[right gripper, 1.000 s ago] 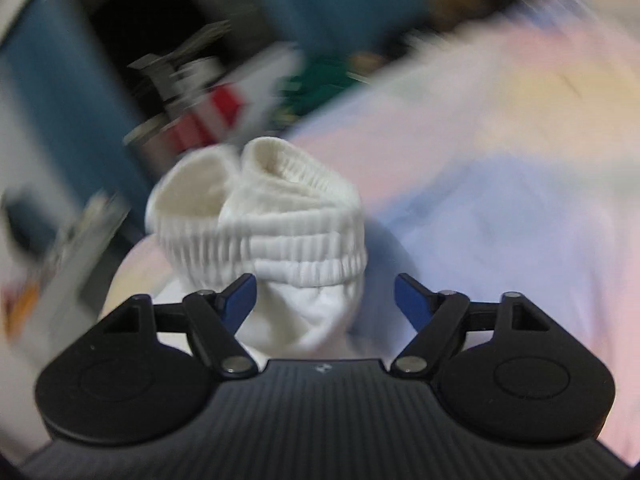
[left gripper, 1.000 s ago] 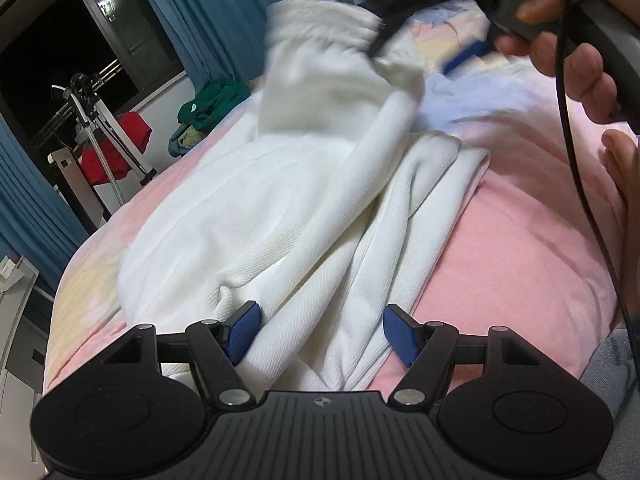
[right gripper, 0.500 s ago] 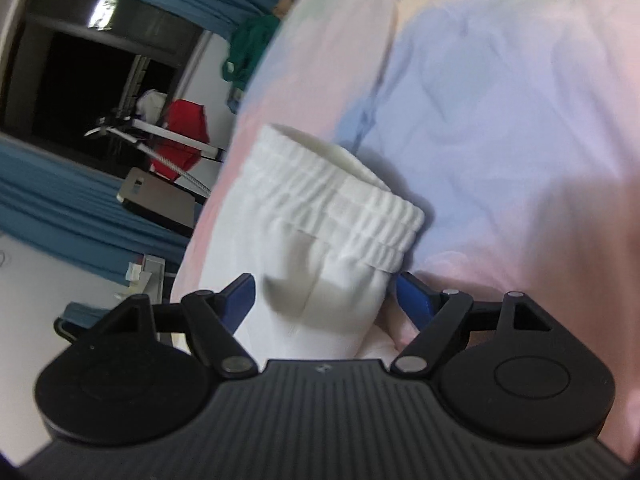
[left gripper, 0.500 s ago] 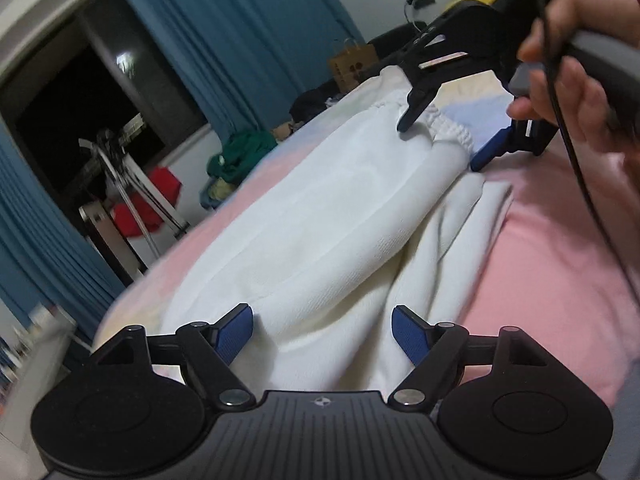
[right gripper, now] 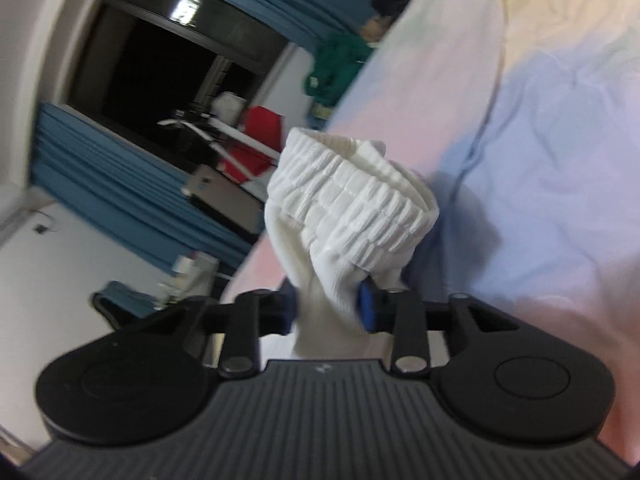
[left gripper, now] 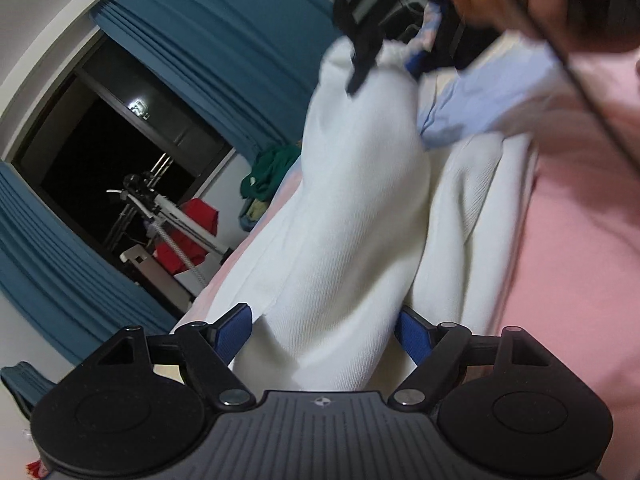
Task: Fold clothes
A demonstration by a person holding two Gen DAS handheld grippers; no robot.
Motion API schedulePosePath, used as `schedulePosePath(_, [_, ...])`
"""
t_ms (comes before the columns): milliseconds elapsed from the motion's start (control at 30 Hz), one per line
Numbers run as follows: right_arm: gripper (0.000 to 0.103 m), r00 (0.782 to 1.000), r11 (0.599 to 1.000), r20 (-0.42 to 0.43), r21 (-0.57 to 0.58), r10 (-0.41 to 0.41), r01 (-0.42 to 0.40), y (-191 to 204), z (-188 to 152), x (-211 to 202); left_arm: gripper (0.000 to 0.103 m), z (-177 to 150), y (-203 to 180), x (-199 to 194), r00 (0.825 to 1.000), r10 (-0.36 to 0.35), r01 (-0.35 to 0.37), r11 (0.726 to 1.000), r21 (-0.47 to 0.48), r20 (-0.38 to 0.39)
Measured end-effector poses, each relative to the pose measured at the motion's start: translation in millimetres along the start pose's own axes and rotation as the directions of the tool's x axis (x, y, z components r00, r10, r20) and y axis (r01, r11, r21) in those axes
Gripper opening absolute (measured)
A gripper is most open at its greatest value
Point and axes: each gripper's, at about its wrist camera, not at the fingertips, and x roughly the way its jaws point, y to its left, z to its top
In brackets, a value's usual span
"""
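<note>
I am closing my right claw on the white pants' waistband above the bed, left claw released around the leg; gripping below the elastic should hold.

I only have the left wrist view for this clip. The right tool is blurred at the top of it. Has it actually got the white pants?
Observer: Yes. In the right wrist view the right tool is closing, its pads already pinching the white pants just below the elastic waistband.
Operator: Is the waistband flat?
Observer: No, bunched and standing up past the pads.
Operator: What lies beyond it?
Observer: The pastel bedsheet.
</note>
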Motion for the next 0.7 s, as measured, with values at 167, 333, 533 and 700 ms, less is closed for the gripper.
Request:
schedulePosePath(167, [0.026, 0.999, 0.999, 0.020, -0.003, 0.041, -0.041, 5.7, 11.0, -5.2, 0.028, -2.7, 14.3, -3.6, 0.997, 0.071, -0.072, 0.996, -0.051, -0.009])
schedulePosePath(333, [0.026, 1.000, 1.000, -0.008, -0.022, 0.001, -0.001, 10.6, 9.4, -25.5, 0.015, -6.7, 42.1, -30.2, 0.997, 0.076, -0.078, 0.985, -0.153, -0.016])
schedulePosePath(533, [0.031, 0.984, 0.972, -0.029, -0.169, -0.173, 0.166, 17.8, -1.0, -18.5, 0.014, -14.1, 45.3, -30.7, 0.994, -0.046, 0.029, 0.986, -0.166, -0.101])
schedulePosePath(700, [0.049, 0.956, 0.961, -0.155, -0.163, -0.250, 0.225, 5.1, -3.0, -4.5, 0.014, -23.7, 57.1, -22.3, 0.977, -0.140, 0.097, 0.964, -0.246, -0.163])
